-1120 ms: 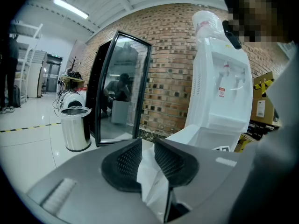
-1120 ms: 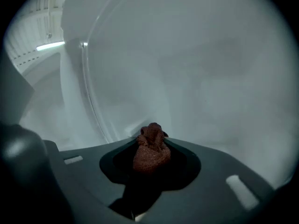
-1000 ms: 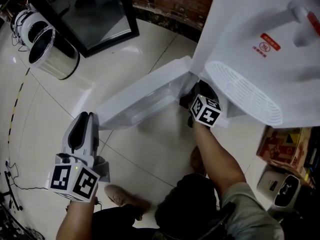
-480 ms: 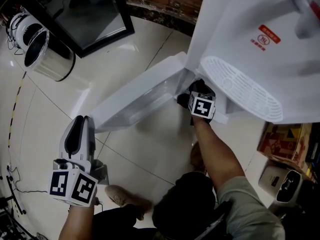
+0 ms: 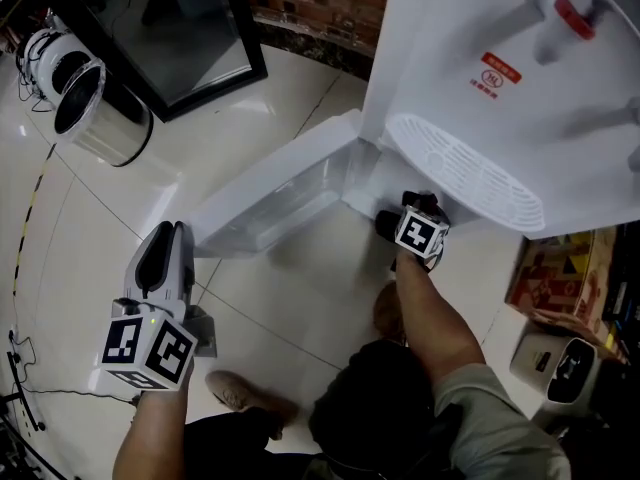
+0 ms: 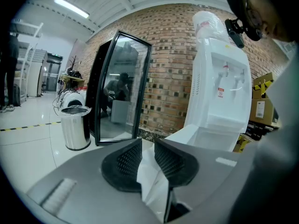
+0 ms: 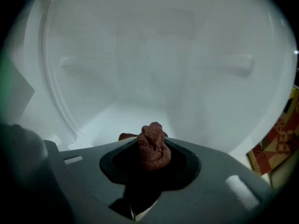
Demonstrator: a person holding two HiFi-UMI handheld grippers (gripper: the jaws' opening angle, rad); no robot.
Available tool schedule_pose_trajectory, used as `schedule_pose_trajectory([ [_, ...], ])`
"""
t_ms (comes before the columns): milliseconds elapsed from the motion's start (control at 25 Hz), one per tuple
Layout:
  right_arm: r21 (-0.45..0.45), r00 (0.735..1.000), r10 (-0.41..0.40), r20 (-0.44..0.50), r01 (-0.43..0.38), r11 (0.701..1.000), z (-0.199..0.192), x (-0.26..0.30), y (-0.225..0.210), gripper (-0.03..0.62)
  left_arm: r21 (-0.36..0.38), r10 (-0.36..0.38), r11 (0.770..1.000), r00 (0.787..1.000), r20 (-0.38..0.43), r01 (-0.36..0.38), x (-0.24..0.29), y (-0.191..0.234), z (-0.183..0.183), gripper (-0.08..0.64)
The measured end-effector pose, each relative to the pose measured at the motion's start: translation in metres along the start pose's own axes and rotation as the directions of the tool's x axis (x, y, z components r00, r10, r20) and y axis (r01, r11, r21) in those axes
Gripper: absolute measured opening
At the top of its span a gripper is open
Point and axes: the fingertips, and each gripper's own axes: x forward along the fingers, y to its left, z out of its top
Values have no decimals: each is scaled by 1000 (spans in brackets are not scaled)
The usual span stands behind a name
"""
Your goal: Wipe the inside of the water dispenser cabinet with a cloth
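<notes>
Right tongs (image 7: 149, 160) clamp brown cloth (image 7: 152, 146), hidden in head view.

- Head view looked steeply down from above the person, taking in the floor (image 5: 300, 298), the dispenser (image 5: 470, 88) and its open door (image 5: 270, 203) at middling range.
- Left gripper view sat low behind its own jaws and faced roughly level across the room, with the dispenser well apart.
- Right gripper view faced straight into the white cabinet (image 7: 149, 64), very near.
- Head and left gripper views shared the dispenser, door, bin (image 5: 95, 108) and black-framed panel (image 5: 180, 28).
- Head and right gripper views shared a carton (image 5: 560, 273) at the right edge.
</notes>
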Motion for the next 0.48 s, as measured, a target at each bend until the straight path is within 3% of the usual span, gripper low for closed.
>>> schedule_pose_trajectory([
  [160,-3,998,-56,-35,56,998,-16,-12,-23,117,3,-15,1000,1000,-1,15,-2,-2,-1,57],
  [360,-46,996,-67,-61,65,997,-23,-22,-27,116,20,-15,1000,1000,12,15,-2,-2,-2,57],
  [480,-12,998,-38,-46,38,999,-18,-22,-23,117,22,-20,1000,1000,20,20,-2,-2,-2,57],
])
